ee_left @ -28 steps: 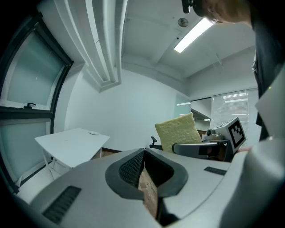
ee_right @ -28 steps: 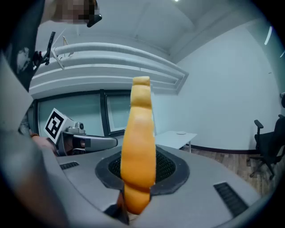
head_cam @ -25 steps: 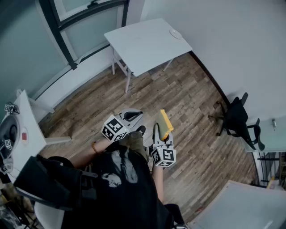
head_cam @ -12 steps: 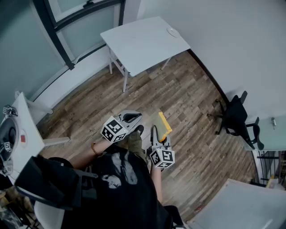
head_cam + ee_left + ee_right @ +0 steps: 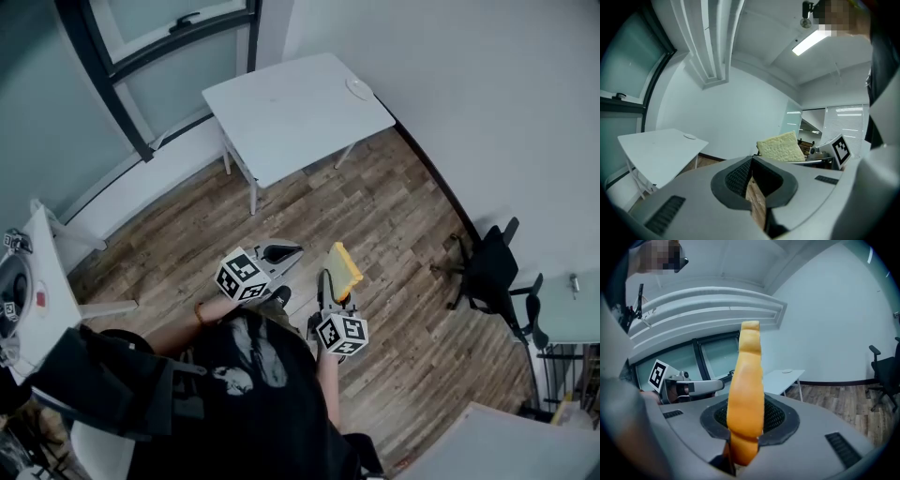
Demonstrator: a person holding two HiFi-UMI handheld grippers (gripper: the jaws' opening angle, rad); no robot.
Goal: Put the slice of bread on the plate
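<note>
A slice of bread with an orange-brown crust stands upright in my right gripper, which is shut on its lower edge. In the right gripper view the bread is edge-on between the pads. My left gripper is held beside it, shut with nothing in it; in its own view the left gripper has its pads meeting, and the bread shows to the right. A small white plate lies on the far corner of a white table ahead, across the wood floor. The plate is small and distant.
A black office chair stands by the right wall. At the left edge is a second white table with a round device on it. Another pale tabletop fills the lower right corner. Windows line the wall behind the table.
Both grippers, the right one still carrying the bread, have moved forward over the wood floor towards the white table with the plate. The jaws have not changed.
</note>
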